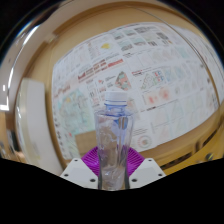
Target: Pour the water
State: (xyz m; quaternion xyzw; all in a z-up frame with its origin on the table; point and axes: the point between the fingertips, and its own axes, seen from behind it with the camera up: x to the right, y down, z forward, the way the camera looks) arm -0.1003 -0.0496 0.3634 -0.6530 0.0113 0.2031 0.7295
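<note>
A broad sheet of printed paper covered in coloured diagrams and small text [130,70] fills most of the far scene, spreading out behind everything else and tilted in the wide view; whether it lies on a desk or hangs on a wall cannot be told from here. To its left runs a pale, plain surface [35,115], and a tan wooden band [185,150] shows along the right, near side. In front of all this stands the task's thing, a clear plastic water bottle with a pale cap [115,135], upright, its long axis running straight up from between the fingers toward the far printed sheet, cap end farthest from the gripper. The gripper [113,172] is clenched on the bottle: the purple ribbed pads [95,160] press against the lower body on left and right, with no gap showing at either side, and the white finger blocks frame its base. So the bottle lies dead ahead of the gripper, centred, held by its lower part with the mouth well above the grasp. No cup, glass or other vessel to receive water shows anywhere in view, so which way the pour must go cannot be judged yet. The cap appears to sit on the neck, which would have to come off before any water could leave; a tilt of the long axis to one side seems the move that pouring calls for.
</note>
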